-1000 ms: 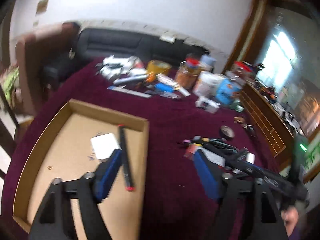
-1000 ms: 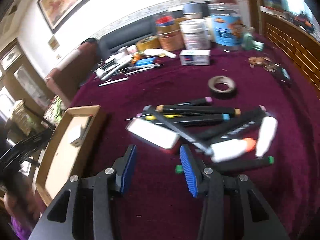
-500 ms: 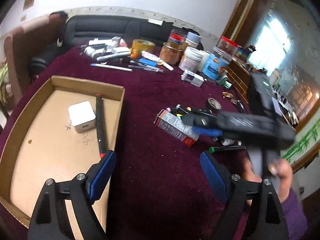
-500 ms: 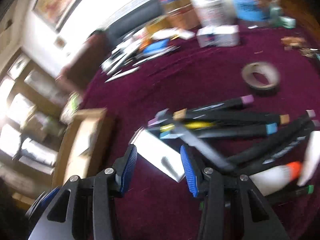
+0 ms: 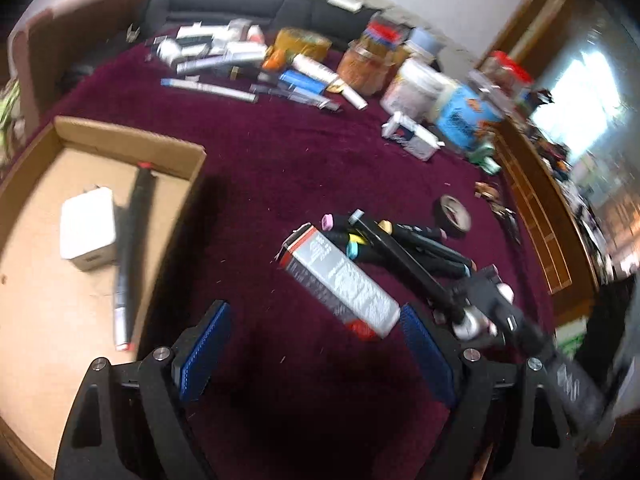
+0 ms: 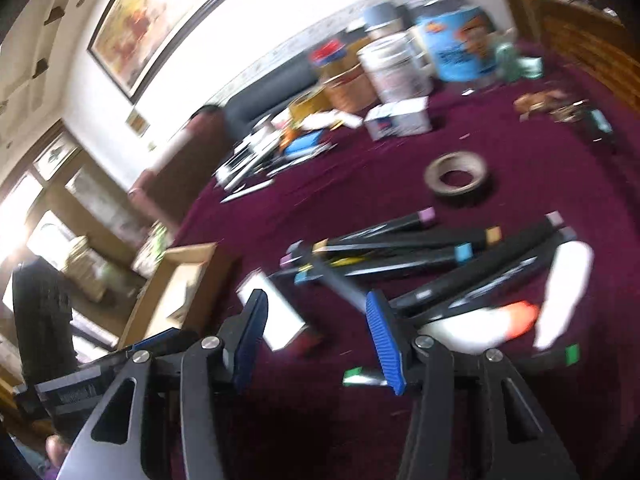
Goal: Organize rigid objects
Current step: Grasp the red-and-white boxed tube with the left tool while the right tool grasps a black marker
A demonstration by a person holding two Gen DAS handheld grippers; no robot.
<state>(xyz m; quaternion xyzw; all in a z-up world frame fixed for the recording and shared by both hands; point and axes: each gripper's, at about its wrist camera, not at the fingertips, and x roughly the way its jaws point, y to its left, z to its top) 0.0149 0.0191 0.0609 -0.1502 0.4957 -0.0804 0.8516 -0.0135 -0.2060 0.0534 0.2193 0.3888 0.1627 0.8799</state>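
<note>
A shallow cardboard tray (image 5: 128, 140) lies at the left and holds a white charger block (image 5: 88, 228) and a black marker (image 5: 134, 248). A red-and-grey carton (image 5: 340, 280) lies on the maroon cloth between my left gripper's (image 5: 316, 344) open jaws, just ahead of them. A pile of black markers (image 5: 404, 244) lies beyond it. My right gripper (image 6: 316, 332) is open and empty over the carton (image 6: 276, 312) and the markers (image 6: 420, 248). Two white glue bottles (image 6: 480, 324) lie at its right. The tray also shows in the right wrist view (image 6: 180, 276).
A tape roll (image 6: 456, 176) lies beyond the markers. Jars, tubs and a small box (image 5: 416, 140) crowd the far right of the table. Pens and tubes (image 5: 224, 60) lie at the far edge. A wooden cabinet (image 5: 536, 208) runs along the right side.
My left gripper has swung right from over the tray to the carton. My right gripper has come down closer to the carton and markers. Both stay open.
</note>
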